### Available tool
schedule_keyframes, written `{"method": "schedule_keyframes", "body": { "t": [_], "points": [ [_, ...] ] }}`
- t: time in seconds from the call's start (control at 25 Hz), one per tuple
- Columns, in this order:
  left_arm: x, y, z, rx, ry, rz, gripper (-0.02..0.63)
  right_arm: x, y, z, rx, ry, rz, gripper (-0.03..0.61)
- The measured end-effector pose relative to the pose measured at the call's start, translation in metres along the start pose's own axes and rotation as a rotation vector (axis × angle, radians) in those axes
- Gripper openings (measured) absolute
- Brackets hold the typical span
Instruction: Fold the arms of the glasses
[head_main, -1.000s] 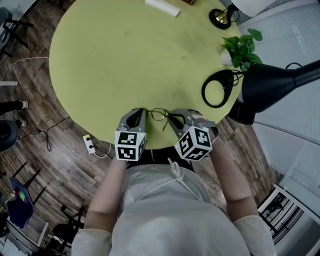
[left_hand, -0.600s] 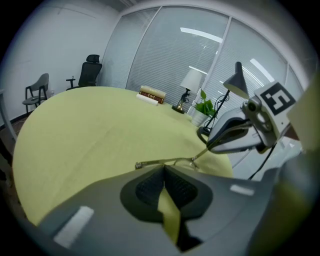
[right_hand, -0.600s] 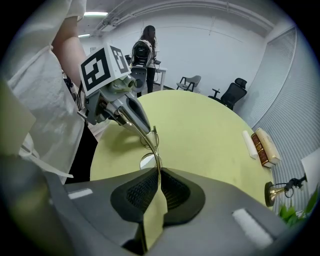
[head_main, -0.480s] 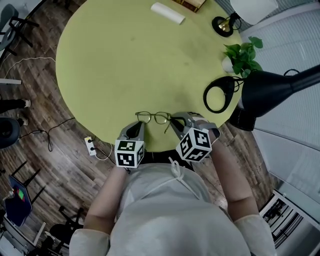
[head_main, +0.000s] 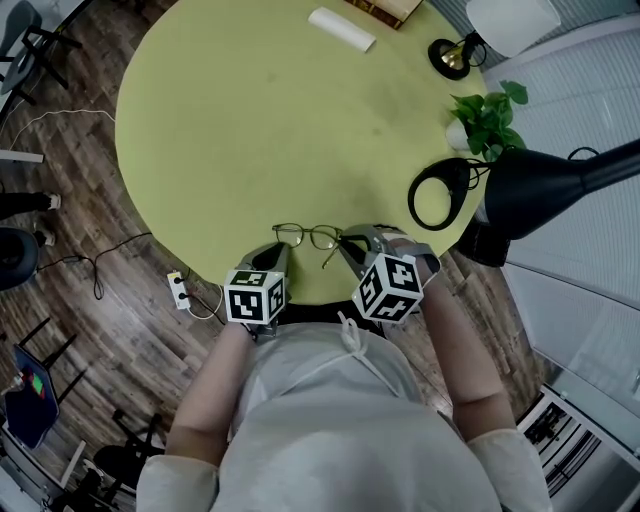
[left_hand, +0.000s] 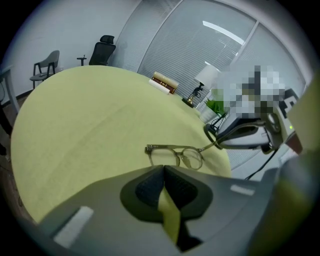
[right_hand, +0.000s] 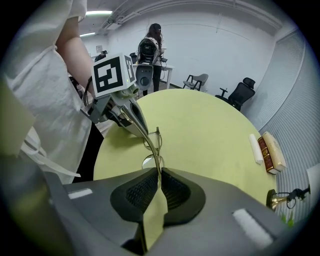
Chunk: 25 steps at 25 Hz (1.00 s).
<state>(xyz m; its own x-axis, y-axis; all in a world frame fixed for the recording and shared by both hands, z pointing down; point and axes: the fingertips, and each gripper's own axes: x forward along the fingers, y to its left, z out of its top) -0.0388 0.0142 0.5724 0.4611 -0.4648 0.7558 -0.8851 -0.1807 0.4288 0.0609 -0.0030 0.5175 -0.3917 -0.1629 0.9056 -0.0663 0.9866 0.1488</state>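
Observation:
Thin-rimmed glasses (head_main: 308, 237) lie on the round yellow-green table (head_main: 250, 120) close to its near edge. My right gripper (head_main: 345, 243) is shut on the glasses' right arm, and in the right gripper view that arm (right_hand: 156, 155) runs straight into the closed pads of the right gripper (right_hand: 160, 171). My left gripper (head_main: 279, 251) sits just short of the frame's left end, apart from it. Its jaws are together with nothing between them, and the glasses (left_hand: 175, 154) lie a little ahead of the left gripper (left_hand: 164, 167). No left arm shows sticking out from the frame.
A black desk lamp (head_main: 540, 185) with a ring base (head_main: 437, 192) and a potted plant (head_main: 485, 110) stand at the table's right. A white roll (head_main: 342, 29), a book (head_main: 385, 8) and a small brass lamp (head_main: 448, 55) are at the far side. A person (right_hand: 150, 47) stands behind.
My left gripper has drawn back from the glasses' left end toward the table's edge, leaving the frame fully in sight. The right gripper keeps its hold on the arm.

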Motion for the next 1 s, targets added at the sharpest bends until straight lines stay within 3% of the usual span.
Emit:
{"method": "schedule_keyframes", "body": {
  "t": [0.2, 1.0],
  "points": [
    [0.000, 0.000, 0.000, 0.017, 0.013, 0.006, 0.006, 0.007, 0.006, 0.011, -0.028, 0.000, 0.064, 0.023],
    [-0.003, 0.003, -0.001, 0.035, 0.014, 0.017, 0.006, 0.044, 0.002, 0.024, -0.038, 0.041, 0.076, 0.000]
  ]
}}
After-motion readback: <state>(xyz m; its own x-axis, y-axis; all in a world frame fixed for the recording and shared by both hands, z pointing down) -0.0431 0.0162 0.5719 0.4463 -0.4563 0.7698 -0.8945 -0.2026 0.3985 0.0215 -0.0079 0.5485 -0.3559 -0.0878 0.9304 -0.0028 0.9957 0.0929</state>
